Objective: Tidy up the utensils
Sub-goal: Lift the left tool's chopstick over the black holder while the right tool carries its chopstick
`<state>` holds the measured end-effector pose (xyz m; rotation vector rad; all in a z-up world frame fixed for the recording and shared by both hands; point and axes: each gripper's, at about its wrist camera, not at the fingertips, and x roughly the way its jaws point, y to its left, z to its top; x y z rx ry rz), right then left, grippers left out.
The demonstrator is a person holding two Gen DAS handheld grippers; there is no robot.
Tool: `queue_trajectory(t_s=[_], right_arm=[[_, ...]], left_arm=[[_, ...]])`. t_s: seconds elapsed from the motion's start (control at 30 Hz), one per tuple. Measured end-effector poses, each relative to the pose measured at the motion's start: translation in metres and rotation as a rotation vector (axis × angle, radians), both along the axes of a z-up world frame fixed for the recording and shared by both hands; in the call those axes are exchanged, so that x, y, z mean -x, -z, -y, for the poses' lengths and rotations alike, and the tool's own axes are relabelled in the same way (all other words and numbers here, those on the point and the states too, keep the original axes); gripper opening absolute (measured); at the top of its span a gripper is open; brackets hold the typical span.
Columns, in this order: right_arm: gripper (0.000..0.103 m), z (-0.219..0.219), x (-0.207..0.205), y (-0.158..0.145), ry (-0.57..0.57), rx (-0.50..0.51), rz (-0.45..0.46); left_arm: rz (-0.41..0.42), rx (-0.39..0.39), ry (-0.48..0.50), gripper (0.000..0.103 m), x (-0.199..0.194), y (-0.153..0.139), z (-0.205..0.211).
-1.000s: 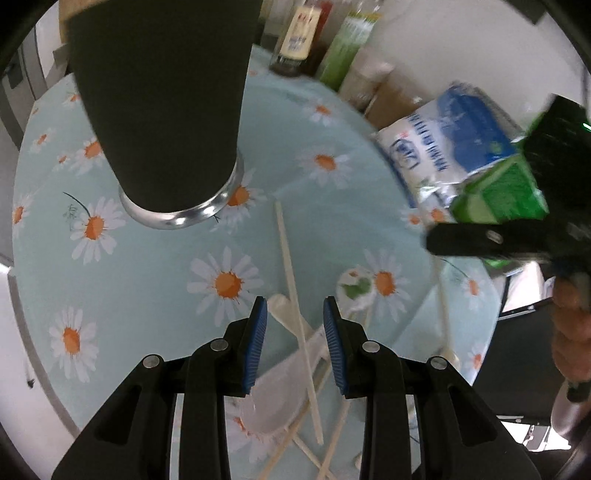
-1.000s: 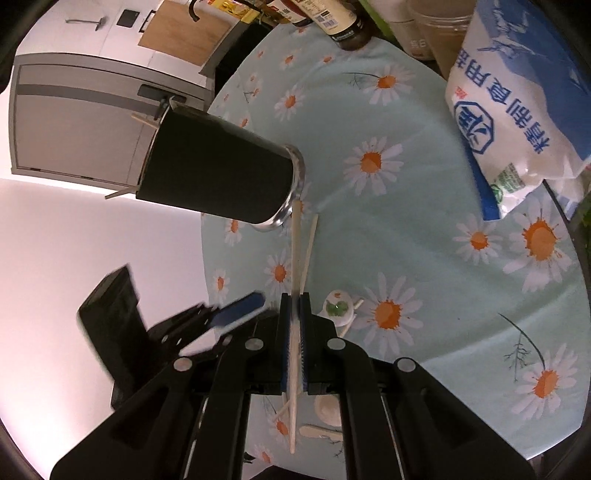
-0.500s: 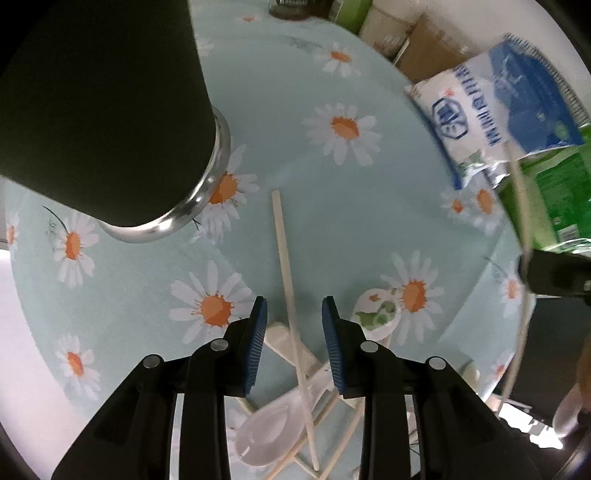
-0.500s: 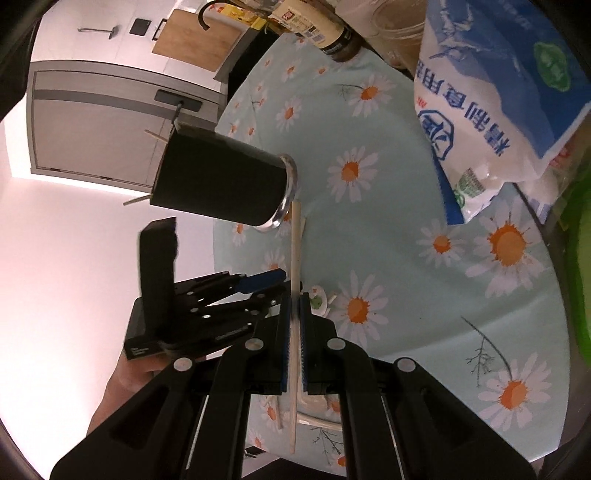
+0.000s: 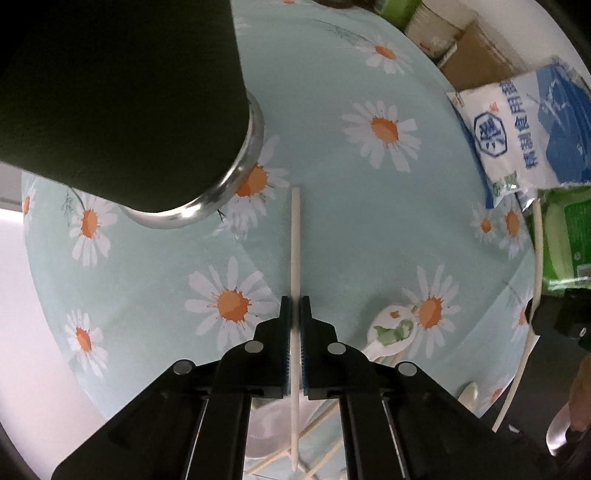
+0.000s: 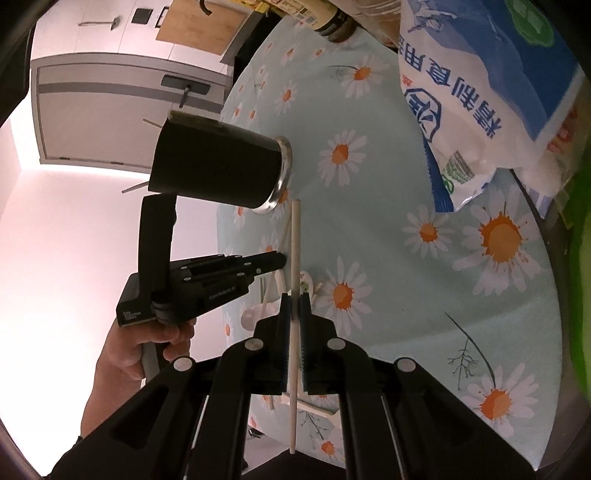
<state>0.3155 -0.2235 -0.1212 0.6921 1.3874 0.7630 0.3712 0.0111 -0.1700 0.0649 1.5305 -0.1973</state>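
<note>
My left gripper point(image 5: 294, 302) is shut on a pale chopstick point(image 5: 295, 243) that points toward the base of the black utensil cup point(image 5: 122, 99). My right gripper point(image 6: 294, 300) is shut on a second chopstick point(image 6: 294, 251), held in the air above the table; this chopstick also shows at the right edge of the left wrist view point(image 5: 537, 240). The black cup point(image 6: 218, 170) holds a few sticks. A white spoon with a green print point(image 5: 391, 330), another white spoon point(image 5: 273, 424) and several chopsticks lie on the daisy tablecloth point(image 5: 351, 206) behind my left fingers.
A blue and white bag point(image 6: 476, 85) and a green pack point(image 5: 565, 236) stand at the table's right side. A dark bottle point(image 6: 332, 22) and boxes stand at the far edge. The left gripper body and hand point(image 6: 192, 288) show in the right wrist view.
My left gripper has closed on the chopstick that lay between its open fingers. My right gripper has lifted its chopstick higher and further from the table.
</note>
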Motion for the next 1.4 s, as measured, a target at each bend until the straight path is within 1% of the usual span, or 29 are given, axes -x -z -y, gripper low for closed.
queue_trajectory(t_s=[0.13,0.27,0.4,0.53,0.67,0.7,0.87,0.93,1.03,1.1,1.2,1.33,1.4], right_arm=[[0.006,-0.004,-0.005,-0.002,-0.041,-0.007,0.012],[0.006,-0.011,-0.01,-0.005,-0.082,-0.018,0.024],[0.006,-0.022,-0.015,-0.009,-0.122,-0.023,0.045],[0.006,-0.034,-0.018,-0.012,-0.153,-0.014,0.061],[0.006,-0.047,-0.019,-0.019,-0.174,-0.008,0.09],[0.006,-0.051,-0.019,-0.02,-0.182,-0.005,0.109],[0.006,-0.064,-0.017,-0.029,-0.187,0.008,0.167],[0.006,-0.069,-0.016,-0.038,-0.185,0.011,0.2],[0.006,-0.079,-0.013,-0.056,-0.184,0.023,0.277],[0.006,-0.085,-0.011,-0.071,-0.177,0.021,0.336],[0.006,-0.094,-0.008,-0.085,-0.169,0.006,0.376],[0.006,-0.108,-0.008,-0.099,-0.158,0.02,0.427],[0.006,-0.116,-0.008,-0.105,-0.147,0.025,0.451]], left_arm=[[0.043,0.003,-0.028,0.003,0.014,-0.017,-0.007],[0.102,0.026,-0.081,0.003,0.029,-0.04,-0.014],[0.17,0.089,-0.126,0.003,0.049,-0.064,-0.022],[0.231,0.138,-0.166,0.003,0.079,-0.081,-0.02],[0.3,0.205,-0.218,0.003,0.098,-0.09,-0.023],[0.32,0.233,-0.23,0.003,0.104,-0.092,-0.026],[0.418,0.294,-0.241,0.003,0.113,-0.102,-0.024],[0.466,0.333,-0.257,0.003,0.12,-0.11,-0.028],[0.503,0.377,-0.252,0.003,0.126,-0.118,-0.03],[0.549,0.399,-0.246,0.003,0.131,-0.128,-0.034],[0.594,0.439,-0.258,0.003,0.134,-0.139,-0.044],[0.634,0.447,-0.256,0.003,0.136,-0.146,-0.058],[0.648,0.473,-0.25,0.003,0.137,-0.151,-0.066]])
